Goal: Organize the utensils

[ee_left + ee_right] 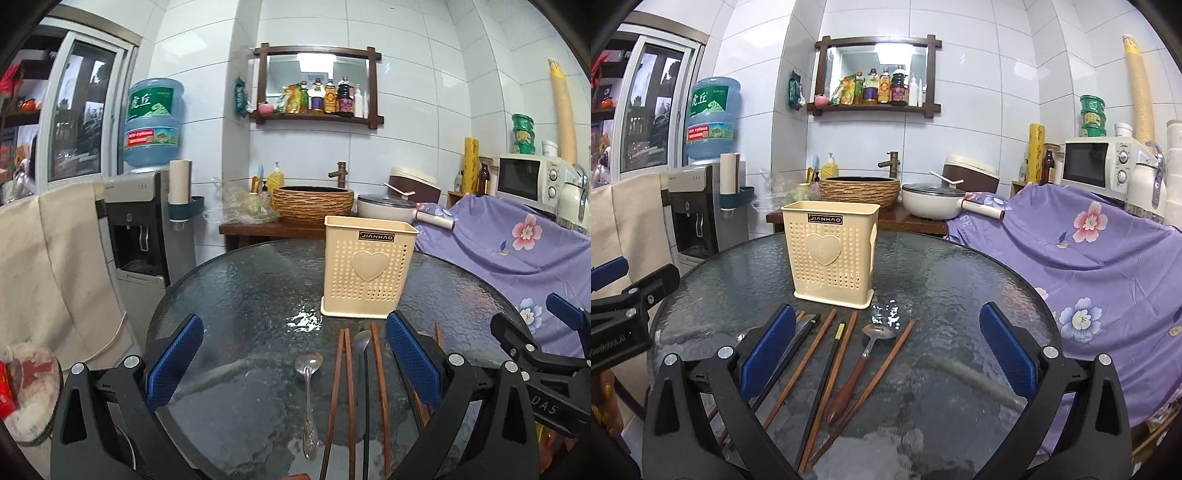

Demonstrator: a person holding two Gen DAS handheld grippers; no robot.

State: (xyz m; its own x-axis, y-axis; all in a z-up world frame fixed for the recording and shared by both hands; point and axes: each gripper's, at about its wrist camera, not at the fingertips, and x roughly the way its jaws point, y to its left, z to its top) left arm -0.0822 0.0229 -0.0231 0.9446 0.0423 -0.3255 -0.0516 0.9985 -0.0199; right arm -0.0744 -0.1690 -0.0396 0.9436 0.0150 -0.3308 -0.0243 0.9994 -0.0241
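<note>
A cream perforated utensil holder (pixel 365 267) (pixel 833 251) with a heart on its front stands upright on the round glass table (pixel 240 295) (pixel 960 288). In front of it lie several brown wooden chopsticks (pixel 338 398) (pixel 801 365), a steel spoon (pixel 309 391), a dark-handled spoon (pixel 362 376), a black chopstick (pixel 822 387) and a wooden-handled spoon (pixel 862 365). My left gripper (pixel 295 369) is open above the near utensils, holding nothing. My right gripper (pixel 888 354) is open too, with the utensils between and below its blue pads (pixel 768 354).
A purple flowered cloth (pixel 517 251) (pixel 1089 258) covers the counter right of the table. Behind stand a wicker basin (pixel 312 203) (pixel 858 192), a white pan (pixel 929 203), a microwave (pixel 1097 162) and a water dispenser (pixel 136 225). A beige cloth (pixel 48 266) hangs at left.
</note>
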